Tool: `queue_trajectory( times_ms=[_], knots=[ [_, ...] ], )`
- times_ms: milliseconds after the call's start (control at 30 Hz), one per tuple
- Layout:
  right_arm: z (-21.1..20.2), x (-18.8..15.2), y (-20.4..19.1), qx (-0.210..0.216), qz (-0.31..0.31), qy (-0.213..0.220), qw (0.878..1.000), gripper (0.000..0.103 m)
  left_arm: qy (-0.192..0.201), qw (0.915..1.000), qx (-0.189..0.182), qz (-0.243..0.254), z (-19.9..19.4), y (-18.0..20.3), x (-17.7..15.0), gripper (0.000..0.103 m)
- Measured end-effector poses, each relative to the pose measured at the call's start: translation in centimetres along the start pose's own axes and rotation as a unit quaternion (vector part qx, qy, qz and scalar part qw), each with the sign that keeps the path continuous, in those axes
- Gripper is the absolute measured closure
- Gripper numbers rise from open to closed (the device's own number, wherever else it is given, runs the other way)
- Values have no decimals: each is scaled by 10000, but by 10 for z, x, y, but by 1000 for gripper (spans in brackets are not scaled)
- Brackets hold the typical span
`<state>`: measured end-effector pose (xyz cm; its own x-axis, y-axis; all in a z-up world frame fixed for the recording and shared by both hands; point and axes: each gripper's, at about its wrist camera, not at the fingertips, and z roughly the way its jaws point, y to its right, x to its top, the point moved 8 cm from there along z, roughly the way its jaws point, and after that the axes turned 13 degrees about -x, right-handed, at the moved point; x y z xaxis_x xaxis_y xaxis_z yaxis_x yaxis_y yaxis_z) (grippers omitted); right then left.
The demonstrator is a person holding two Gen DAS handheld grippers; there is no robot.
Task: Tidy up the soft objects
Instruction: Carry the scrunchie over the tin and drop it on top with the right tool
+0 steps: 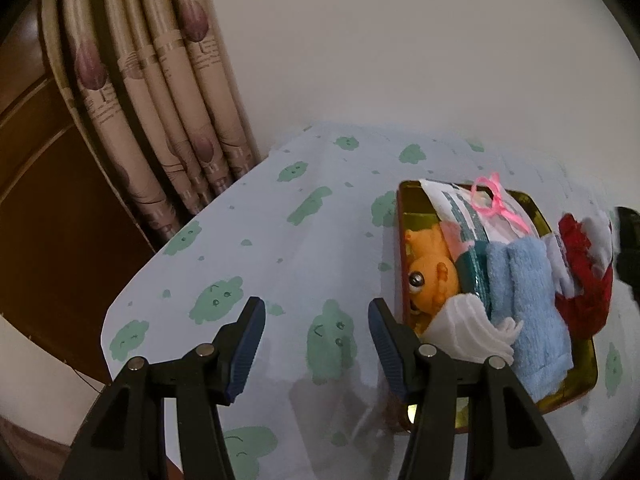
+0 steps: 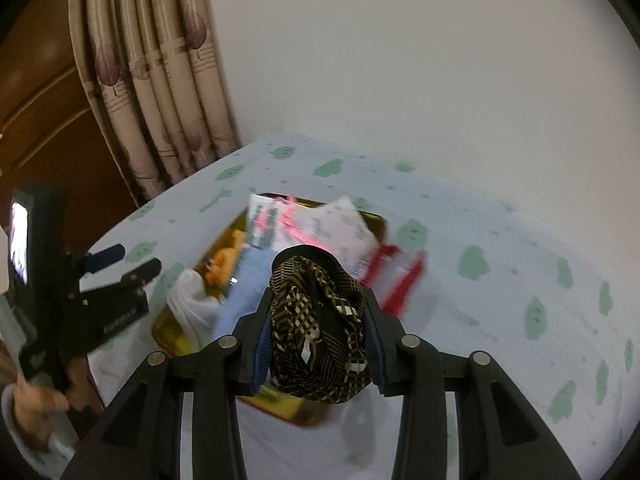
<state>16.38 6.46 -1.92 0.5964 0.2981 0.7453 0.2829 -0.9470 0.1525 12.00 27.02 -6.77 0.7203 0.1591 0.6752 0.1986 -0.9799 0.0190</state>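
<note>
Right gripper [image 2: 318,334]: jaws closed on a bundled black-and-gold patterned scarf [image 2: 318,320], held above the near end of the gold tray [image 2: 176,330]. The scarf fills the gap between both blue pads [image 2: 260,354] and bulges above them.

Left gripper [image 1: 316,340]: jaws spread wide, nothing between them. It hovers over the surface [image 1: 280,220] just left of the tray's near corner; from the right wrist view it appears at far left, held in the person's hand [image 2: 38,404].

The tray sits on a pale cloth printed with green blobs. Contents, near end to far: a white folded cloth [image 1: 468,332] at the near edge, touching a light blue towel [image 1: 524,304] that runs lengthwise along the tray; an orange plush toy [image 1: 430,276] against the left wall; a teal item [image 1: 474,268] between the toy and the towel; a clear packet tied with a pink ribbon [image 1: 494,200] at the far end. A red and white fabric piece [image 1: 580,268] drapes over the tray's right rim.

Beyond the surface: a plain white wall [image 1: 400,40], patterned curtains [image 1: 160,92] at left, dark wood panelling [image 1: 36,160] beside them.
</note>
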Motion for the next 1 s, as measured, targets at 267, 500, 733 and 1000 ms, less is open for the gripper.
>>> queue_trajectory(
  times_ms=[267, 500, 733, 1000],
  knots=[
    [40, 18, -25, 36, -85, -172, 9998, 66, 62, 9998, 18, -203, 0, -9, 2, 48],
    [63, 25, -33, 7, 1, -272, 9996, 61, 14, 9997, 92, -233, 5, -13, 1, 48],
    [71, 22, -36, -124, -35, -264, 9996, 51, -1, 9994, 47, -333, 6, -17, 1, 48],
    [55, 22, -39, -174, -141, -62, 9997, 32, 6, 9996, -47, -279, 5, -14, 1, 48]
  ],
)
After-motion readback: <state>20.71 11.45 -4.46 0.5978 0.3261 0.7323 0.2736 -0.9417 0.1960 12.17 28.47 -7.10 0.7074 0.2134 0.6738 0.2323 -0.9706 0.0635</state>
